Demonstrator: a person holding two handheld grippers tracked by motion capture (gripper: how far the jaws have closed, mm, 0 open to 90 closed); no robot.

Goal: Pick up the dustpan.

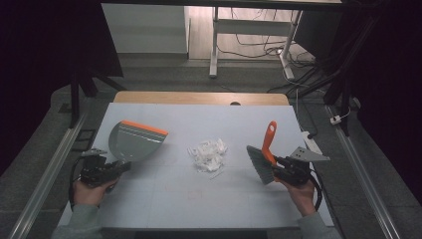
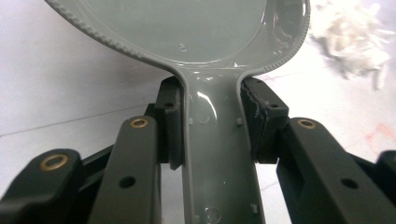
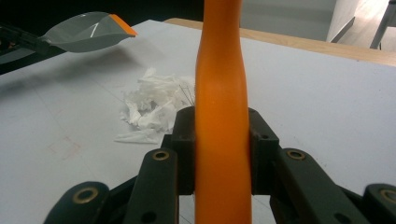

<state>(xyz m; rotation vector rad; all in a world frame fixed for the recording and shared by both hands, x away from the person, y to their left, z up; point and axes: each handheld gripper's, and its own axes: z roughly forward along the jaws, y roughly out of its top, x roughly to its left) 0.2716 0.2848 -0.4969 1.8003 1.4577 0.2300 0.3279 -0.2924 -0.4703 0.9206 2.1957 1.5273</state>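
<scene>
Bench (image 1: pixel 149 199): white top, both forearms entering from its near edge.
Dustpan (image 1: pixel 133 141): grey with an orange lip, at the left, handle toward the person.
Brush (image 1: pixel 263 158): right side, orange handle pointing away, bristles toward the scraps.
Paper scraps (image 1: pixel 208 154): white heap mid-bench, between dustpan and brush.
Left gripper (image 1: pixel 118 168): held low and level, fingers (image 2: pixel 169 122) clamped on the dustpan handle.
Right gripper (image 1: pixel 274 169): held level, pointing left, fingers (image 3: pixel 184 149) closed on the brush handle.

One dustpan (image 1: pixel 133 141), one brush (image 1: pixel 263 158), one paper-scrap pile (image 1: pixel 208 154), two claws (image 1: pixel 118 168)

— We lose the dustpan's (image 2: pixel 187 32) front lip past the top edge in the left gripper view.

— And the brush's (image 3: pixel 220 107) bristles, perhaps below us, stay cut off.
</scene>
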